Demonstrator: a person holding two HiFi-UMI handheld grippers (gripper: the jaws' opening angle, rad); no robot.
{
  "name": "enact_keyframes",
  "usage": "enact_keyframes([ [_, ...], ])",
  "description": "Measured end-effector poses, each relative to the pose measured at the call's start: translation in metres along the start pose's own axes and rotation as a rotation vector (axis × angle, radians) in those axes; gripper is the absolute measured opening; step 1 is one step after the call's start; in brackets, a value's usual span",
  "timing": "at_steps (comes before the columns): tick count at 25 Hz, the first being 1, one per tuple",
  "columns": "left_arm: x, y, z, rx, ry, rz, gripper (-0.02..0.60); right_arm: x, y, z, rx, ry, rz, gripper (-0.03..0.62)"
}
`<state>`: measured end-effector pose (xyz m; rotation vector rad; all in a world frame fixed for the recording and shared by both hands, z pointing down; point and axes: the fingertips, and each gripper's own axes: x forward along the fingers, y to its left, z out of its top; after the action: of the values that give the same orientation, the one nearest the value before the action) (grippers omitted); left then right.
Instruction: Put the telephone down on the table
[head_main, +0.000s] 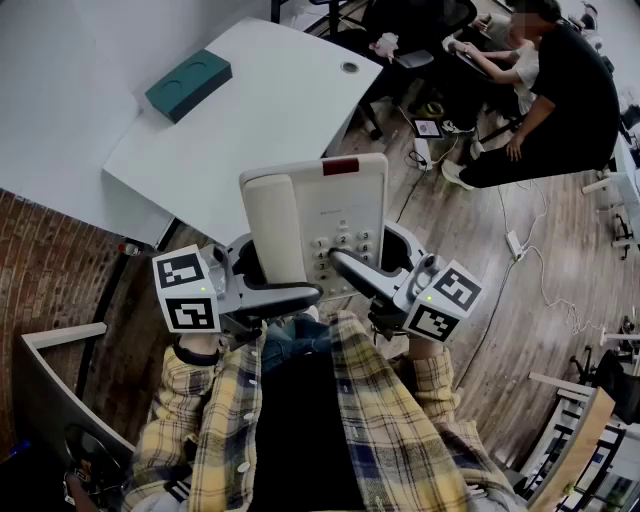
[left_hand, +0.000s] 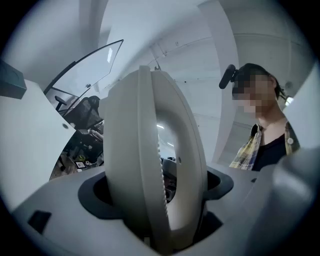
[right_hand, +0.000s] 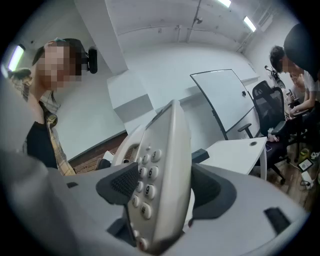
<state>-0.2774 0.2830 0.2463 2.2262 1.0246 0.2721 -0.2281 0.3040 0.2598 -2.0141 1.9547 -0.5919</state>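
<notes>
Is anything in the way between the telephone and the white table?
Nothing visible. The telephone hangs by the near edge of the table, and that part is bare; a teal box lies only toward its far left side.

Both hand-held grippers (head_main: 268, 278) (head_main: 378, 262) clamped (jaws wide)
</notes>
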Motion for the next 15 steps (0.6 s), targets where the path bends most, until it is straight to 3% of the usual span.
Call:
enact_keyframes([
  [15, 0.0035, 0.0045, -0.0023, 0.016, 0.001, 0.007, 0.44, -0.001, -0.0057, -0.0027, 0.01, -0.011, 0.009, 0.299],
])
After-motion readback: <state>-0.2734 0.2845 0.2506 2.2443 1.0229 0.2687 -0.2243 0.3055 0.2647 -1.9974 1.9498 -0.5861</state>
